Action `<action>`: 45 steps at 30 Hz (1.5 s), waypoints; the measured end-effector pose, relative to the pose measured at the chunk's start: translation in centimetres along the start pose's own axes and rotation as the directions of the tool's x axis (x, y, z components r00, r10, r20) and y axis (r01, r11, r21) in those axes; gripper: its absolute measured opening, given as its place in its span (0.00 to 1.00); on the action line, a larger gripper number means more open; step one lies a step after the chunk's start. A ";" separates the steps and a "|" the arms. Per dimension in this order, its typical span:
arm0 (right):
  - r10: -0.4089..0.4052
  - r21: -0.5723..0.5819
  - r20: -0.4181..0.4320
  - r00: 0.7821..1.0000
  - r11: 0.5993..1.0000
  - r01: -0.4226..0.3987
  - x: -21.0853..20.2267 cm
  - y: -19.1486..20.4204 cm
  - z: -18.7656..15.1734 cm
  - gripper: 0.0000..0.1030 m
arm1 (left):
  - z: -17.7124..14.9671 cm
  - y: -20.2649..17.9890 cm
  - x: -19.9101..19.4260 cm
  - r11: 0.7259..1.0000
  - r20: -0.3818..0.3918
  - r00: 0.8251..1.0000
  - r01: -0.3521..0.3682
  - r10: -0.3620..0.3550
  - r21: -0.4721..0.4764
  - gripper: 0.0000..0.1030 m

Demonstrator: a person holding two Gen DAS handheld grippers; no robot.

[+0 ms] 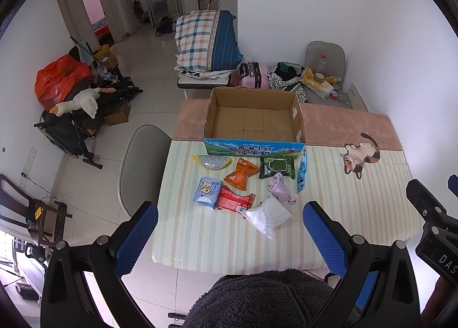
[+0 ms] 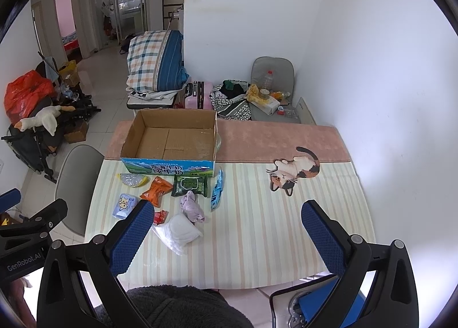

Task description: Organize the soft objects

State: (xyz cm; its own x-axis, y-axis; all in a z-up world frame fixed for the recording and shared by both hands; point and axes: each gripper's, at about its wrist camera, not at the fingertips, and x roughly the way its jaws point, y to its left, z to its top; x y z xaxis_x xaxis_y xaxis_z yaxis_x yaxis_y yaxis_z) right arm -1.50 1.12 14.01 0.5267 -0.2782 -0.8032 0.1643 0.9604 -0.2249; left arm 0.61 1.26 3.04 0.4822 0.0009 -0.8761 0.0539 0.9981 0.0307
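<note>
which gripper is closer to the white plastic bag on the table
Left. The white plastic bag lies just ahead between the left gripper fingers; the right gripper sits further to the bag's right, open over bare tablecloth.

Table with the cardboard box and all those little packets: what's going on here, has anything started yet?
Nothing is being handled yet. Both the left gripper and the right gripper hang open above the near edge of the table, holding nothing. The cardboard box sits open and empty at the far side. In front of it lie the soft items, all loose on the cloth: an orange packet, a green pack, a purple cloth and a white bag, among others.
</note>
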 end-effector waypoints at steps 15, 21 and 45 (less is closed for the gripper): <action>0.001 0.006 0.002 1.000 1.000 -0.001 -0.1 0.1 -0.3 1.00 | -0.3 0.2 0.0 1.000 0.004 1.000 0.001 -0.001 -0.004 1.00; 0.001 0.005 0.002 1.000 1.000 -0.001 -0.1 0.1 -0.2 1.00 | -0.3 0.2 0.0 1.000 0.005 1.000 0.003 -0.003 -0.003 1.00; 0.093 0.028 -0.220 0.971 0.996 -0.088 14.0 1.5 -0.4 1.00 | 0.2 3.3 17.6 0.995 -0.236 0.971 -0.053 0.032 -0.087 1.00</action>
State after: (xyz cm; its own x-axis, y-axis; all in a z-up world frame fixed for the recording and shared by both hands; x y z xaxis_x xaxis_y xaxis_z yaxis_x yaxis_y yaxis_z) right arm 5.76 -1.29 2.22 0.3429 -0.1782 -0.9223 0.1406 0.9805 -0.1372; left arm 9.45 4.55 -12.22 0.2641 0.0470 -0.9633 -0.0482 0.9982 0.0355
